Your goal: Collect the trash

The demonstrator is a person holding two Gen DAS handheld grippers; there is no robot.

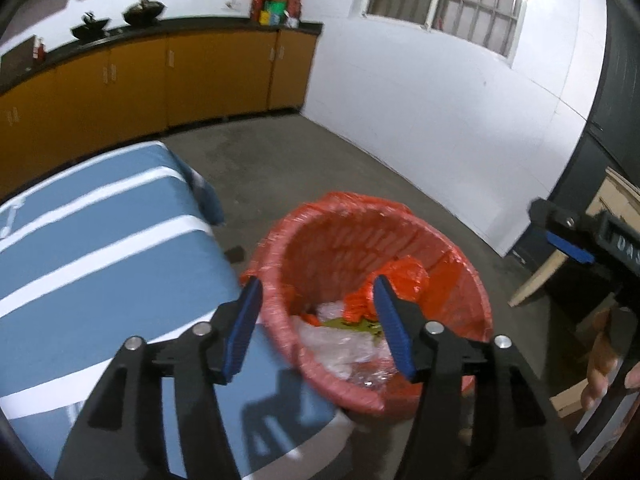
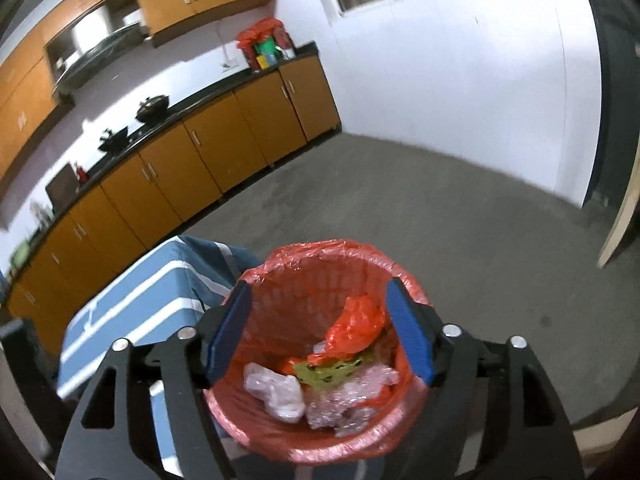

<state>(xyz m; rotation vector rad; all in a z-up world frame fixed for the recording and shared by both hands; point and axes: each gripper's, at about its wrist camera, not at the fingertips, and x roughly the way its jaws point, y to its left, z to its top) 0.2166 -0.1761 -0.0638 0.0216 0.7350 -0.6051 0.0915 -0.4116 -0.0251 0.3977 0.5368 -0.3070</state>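
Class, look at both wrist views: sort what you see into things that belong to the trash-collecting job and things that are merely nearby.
Belongs to the job:
- red-lined bin
- crumpled orange bag inside it
- clear plastic wrap inside it
- left gripper, open above the bin
- right gripper, open above the bin

Just nearby:
- blue striped cloth
- orange cabinets
- black woks
- window

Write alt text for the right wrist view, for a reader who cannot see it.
Open right tongs hang empty above a red-lined trash bin holding crumpled clear plastic, an orange bag and a green wrapper. A blue-and-white striped table stands beside the bin, with orange cabinets behind.
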